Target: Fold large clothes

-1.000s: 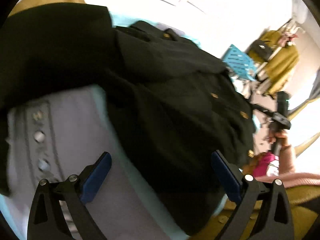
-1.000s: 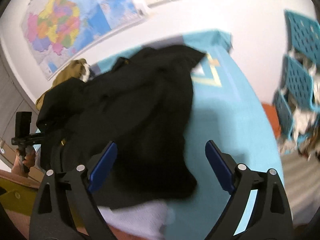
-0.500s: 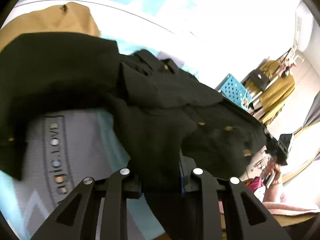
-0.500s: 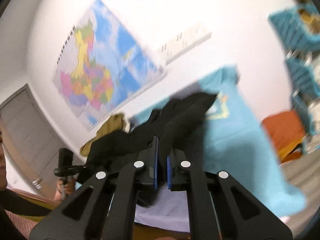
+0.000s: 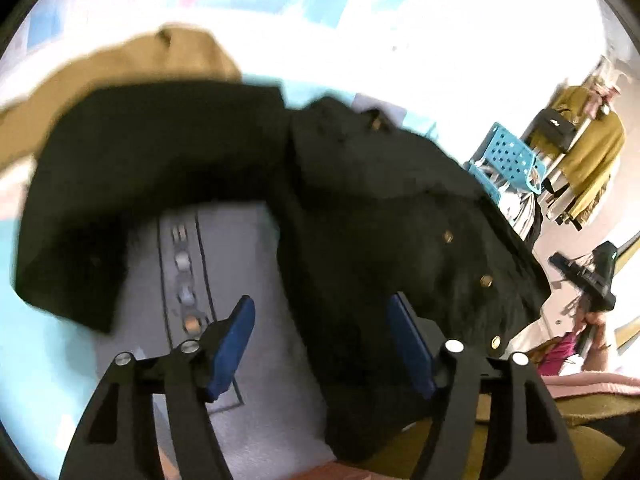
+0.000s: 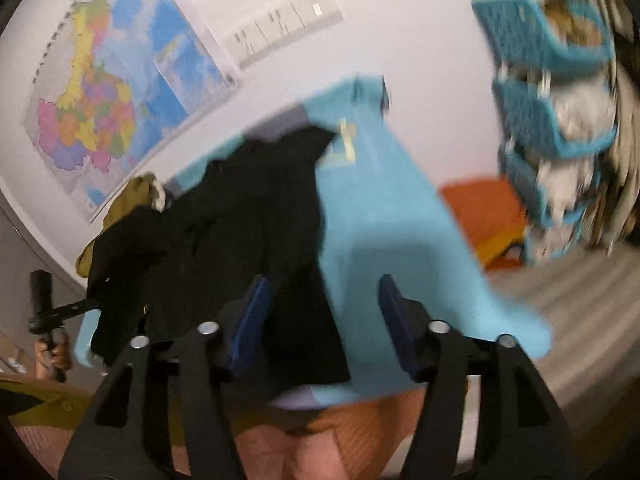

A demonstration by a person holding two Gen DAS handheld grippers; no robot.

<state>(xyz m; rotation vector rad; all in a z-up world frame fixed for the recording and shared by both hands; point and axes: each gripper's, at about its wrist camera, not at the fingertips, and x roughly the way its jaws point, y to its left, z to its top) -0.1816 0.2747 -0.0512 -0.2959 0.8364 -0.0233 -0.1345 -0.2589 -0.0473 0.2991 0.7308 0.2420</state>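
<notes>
A large black coat with gold buttons lies spread over a table covered in light blue cloth. It also shows in the right wrist view. My left gripper is open, its blue pads either side of the coat's near hem, not closed on it. My right gripper is open over the coat's near right edge, where black cloth meets the blue cover. The other gripper shows at the far side of each view.
A grey-white garment with printed letters lies under the coat. A tan garment is heaped at the table's far end. Blue baskets with laundry stand right of the table, an orange object below them. A map hangs on the wall.
Both grippers were open a second ago, shut on the coat's near edge half a second ago, and have opened again now, letting the coat go. The coat's hem has shifted.
</notes>
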